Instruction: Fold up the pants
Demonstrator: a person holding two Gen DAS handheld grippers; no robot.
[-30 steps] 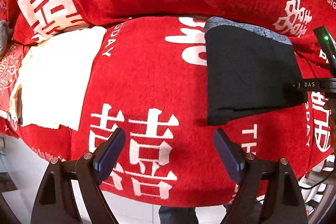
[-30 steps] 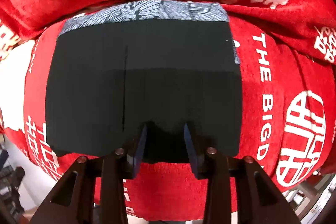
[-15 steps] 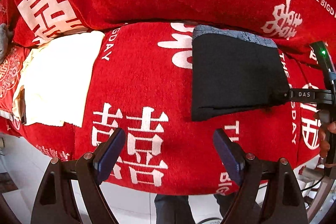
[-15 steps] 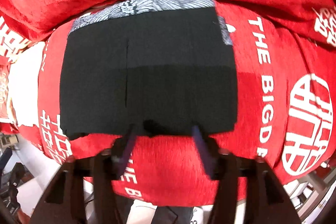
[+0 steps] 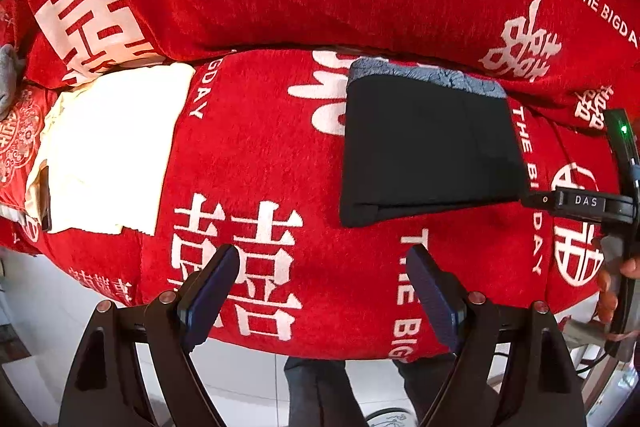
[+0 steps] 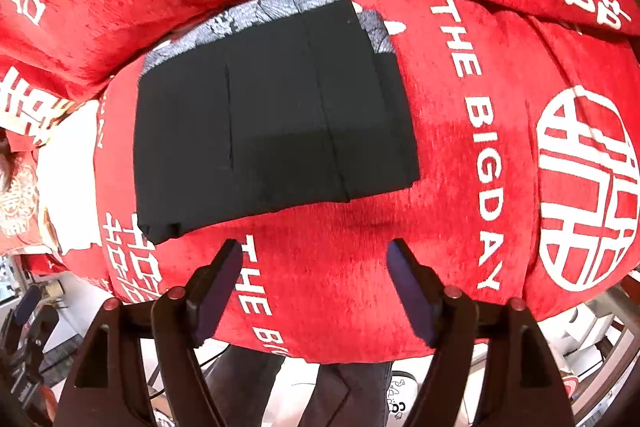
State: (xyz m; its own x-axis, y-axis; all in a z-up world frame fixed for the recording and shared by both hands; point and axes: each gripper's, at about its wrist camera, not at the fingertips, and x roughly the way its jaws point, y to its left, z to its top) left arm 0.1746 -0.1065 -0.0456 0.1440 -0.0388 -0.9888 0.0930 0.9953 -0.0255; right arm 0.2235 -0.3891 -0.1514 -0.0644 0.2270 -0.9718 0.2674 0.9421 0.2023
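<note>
Black pants (image 6: 272,119) lie folded into a flat rectangle on the red sofa seat, on top of a grey patterned garment (image 6: 280,3) that shows along their far edge. In the left wrist view the black pants (image 5: 428,143) sit to the right. My right gripper (image 6: 316,255) hovers just in front of the pants' near edge; its jaws are opening and nothing is between them. My left gripper (image 5: 324,259) hangs open and empty over bare red cover, left of the pants. The right gripper's body (image 5: 588,203) shows at the right edge of the left wrist view.
A folded cream cloth (image 5: 112,147) lies on the seat at the left. The red sofa cover (image 5: 272,155) with white lettering spans seat and backrest. Below the seat's front edge are white floor tiles (image 5: 256,379) and a person's dark trouser legs (image 6: 344,387).
My right gripper let go of the pants' near edge, opened wide and drew back and up from them. The left gripper rose, still open, so the scene looks smaller.
</note>
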